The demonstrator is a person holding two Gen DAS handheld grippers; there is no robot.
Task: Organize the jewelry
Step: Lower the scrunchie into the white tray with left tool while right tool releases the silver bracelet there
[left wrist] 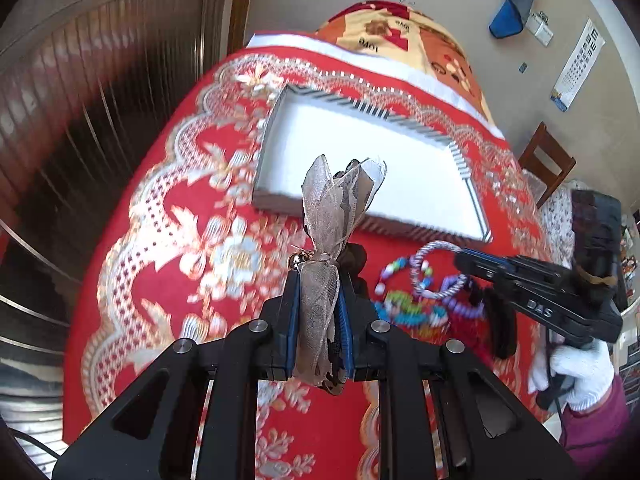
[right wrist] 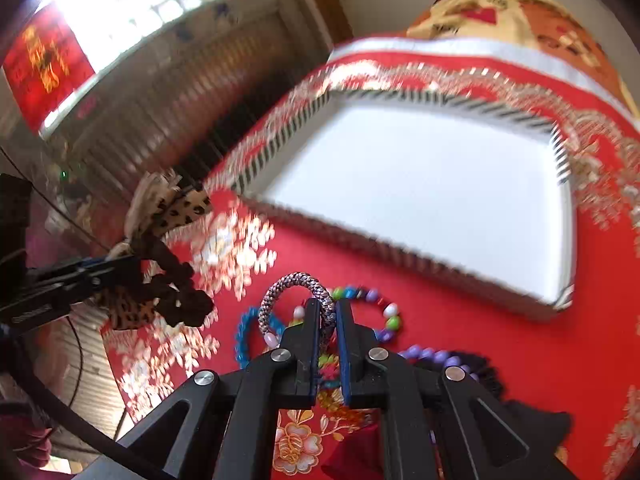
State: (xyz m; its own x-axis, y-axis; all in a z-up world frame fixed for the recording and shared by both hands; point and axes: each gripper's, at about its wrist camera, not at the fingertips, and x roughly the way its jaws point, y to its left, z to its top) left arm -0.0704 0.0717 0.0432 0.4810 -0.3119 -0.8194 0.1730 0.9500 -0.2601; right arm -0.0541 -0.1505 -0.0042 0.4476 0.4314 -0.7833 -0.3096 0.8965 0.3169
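Observation:
My left gripper point(left wrist: 319, 276) is shut on a leopard-print ribbon hair tie point(left wrist: 334, 208) with a small bell and a dark scrunchie, held above the red cloth; it also shows in the right wrist view point(right wrist: 168, 216). My right gripper point(right wrist: 328, 308) is shut on a purple-and-white braided cord loop point(right wrist: 280, 292), lifted just above a pile of bead bracelets point(right wrist: 372, 312); the cord loop also shows in the left wrist view point(left wrist: 430, 268). A white tray point(left wrist: 280, 120) with a striped rim lies beyond, nothing in it; it also shows in the right wrist view point(right wrist: 520, 120).
A red embroidered tablecloth point(left wrist: 192, 208) covers the table. A patterned cushion point(left wrist: 400, 36) lies behind the tray. A wooden chair point(left wrist: 548, 160) stands at the right. A dark ribbed door or cabinet point(left wrist: 80, 100) is at the left.

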